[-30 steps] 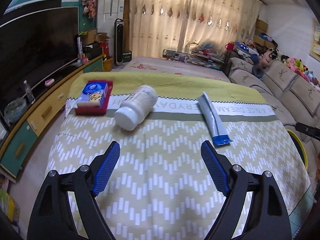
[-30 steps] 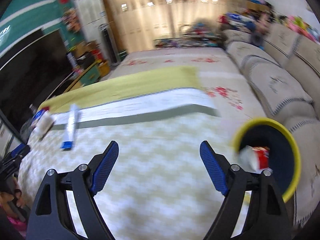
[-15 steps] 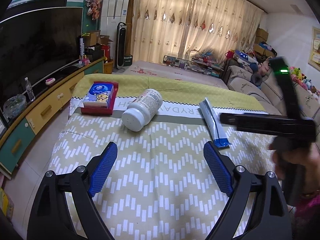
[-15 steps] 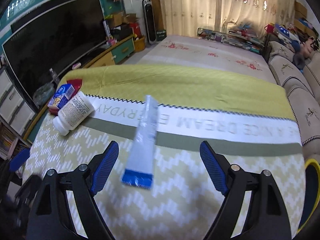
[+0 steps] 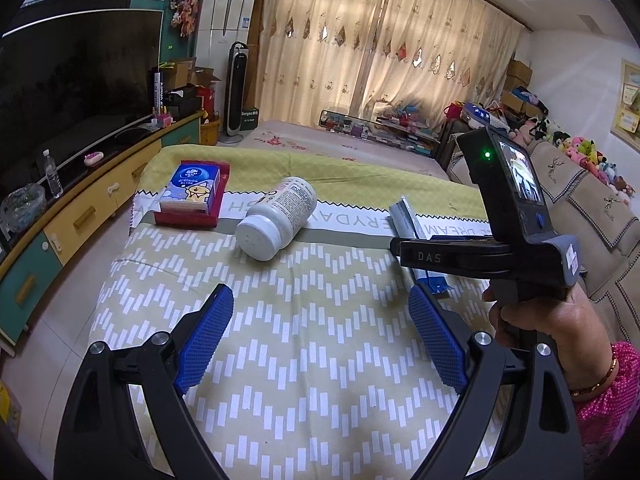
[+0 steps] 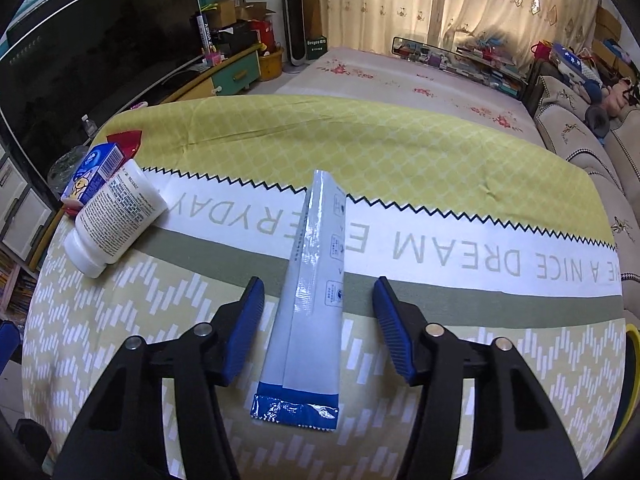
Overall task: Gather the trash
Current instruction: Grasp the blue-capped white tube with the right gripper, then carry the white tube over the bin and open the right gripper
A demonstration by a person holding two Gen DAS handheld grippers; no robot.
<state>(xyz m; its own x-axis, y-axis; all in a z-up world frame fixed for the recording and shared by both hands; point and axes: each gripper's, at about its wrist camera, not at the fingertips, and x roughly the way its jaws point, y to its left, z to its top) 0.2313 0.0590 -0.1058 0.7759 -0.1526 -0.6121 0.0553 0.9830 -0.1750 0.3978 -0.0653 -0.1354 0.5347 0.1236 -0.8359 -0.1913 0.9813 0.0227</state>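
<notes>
A silver sachet with a blue end (image 6: 312, 320) lies on the yellow-green patterned cloth (image 6: 440, 168). My right gripper (image 6: 318, 286) points down over it with the sachet between its jaws. The jaws are closing, and a gap still shows on each side of the sachet. A white bottle (image 5: 280, 220) lies on its side further left. Beyond it a blue tissue pack (image 5: 192, 192) sits in a red tray (image 5: 188, 220). My left gripper (image 5: 320, 296) hovers open over bare cloth, with nothing between its fingers. In the left wrist view the right gripper's black body (image 5: 460, 258) covers part of the sachet (image 5: 404, 220).
A person's hand (image 5: 540, 320) in a pink sleeve grips the right gripper's handle. A yellow bin rim (image 6: 632, 360) shows at the table's right edge. A low TV cabinet (image 5: 80, 216) runs along the left, and a sofa (image 5: 592, 216) stands on the right.
My right gripper swung left from the yellow bin to the sachet, came down over it, and its jaws narrowed around it. The left gripper stayed nearly still.
</notes>
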